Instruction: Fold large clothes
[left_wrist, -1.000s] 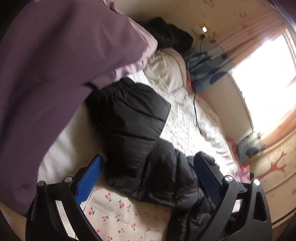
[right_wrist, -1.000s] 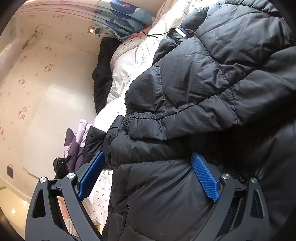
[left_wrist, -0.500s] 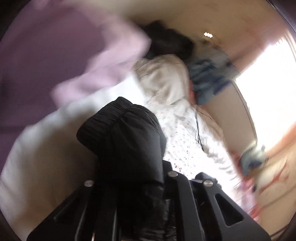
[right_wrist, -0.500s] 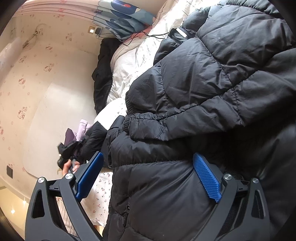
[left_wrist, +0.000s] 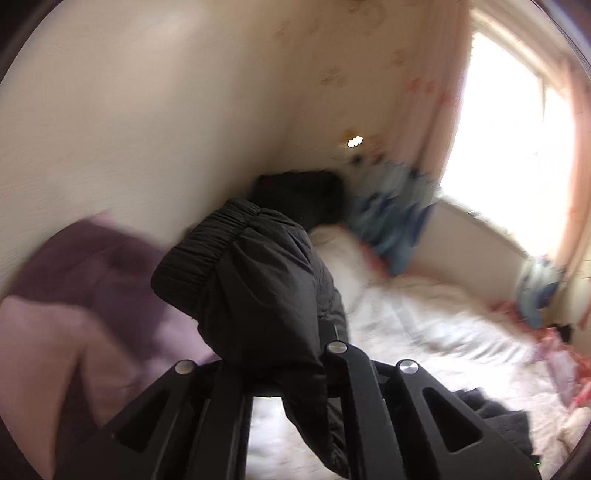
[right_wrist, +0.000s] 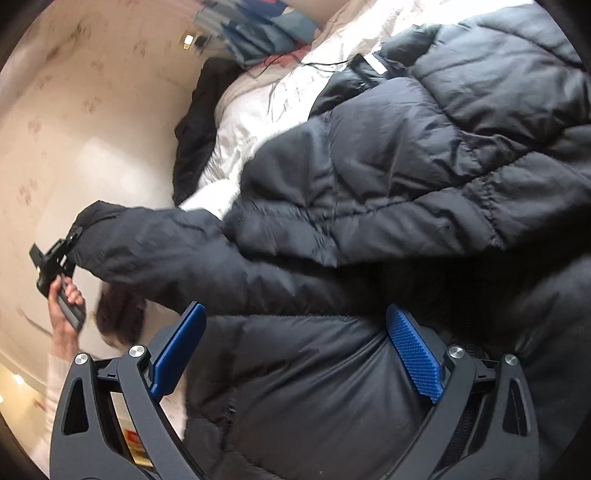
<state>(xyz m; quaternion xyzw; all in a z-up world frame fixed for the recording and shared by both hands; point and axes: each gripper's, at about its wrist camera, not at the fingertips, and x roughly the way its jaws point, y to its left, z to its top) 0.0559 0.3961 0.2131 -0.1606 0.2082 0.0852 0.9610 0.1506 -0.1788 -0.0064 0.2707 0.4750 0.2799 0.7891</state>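
Left gripper (left_wrist: 280, 373) clamps the black jacket's sleeve (left_wrist: 251, 280) above the bed (left_wrist: 424, 325); right gripper (right_wrist: 295, 350) gapes empty, so the slippery sleeve could slide free.

A white quilt (left_wrist: 424, 317) covered my bed. Against the wall beyond it lay a dark garment (left_wrist: 306, 195), with a blue patterned pillow (left_wrist: 391, 218) beside that, under the bright window (left_wrist: 509, 122).

White quilted bed (left_wrist: 424, 325) bears the black puffer jacket (right_wrist: 406, 177).
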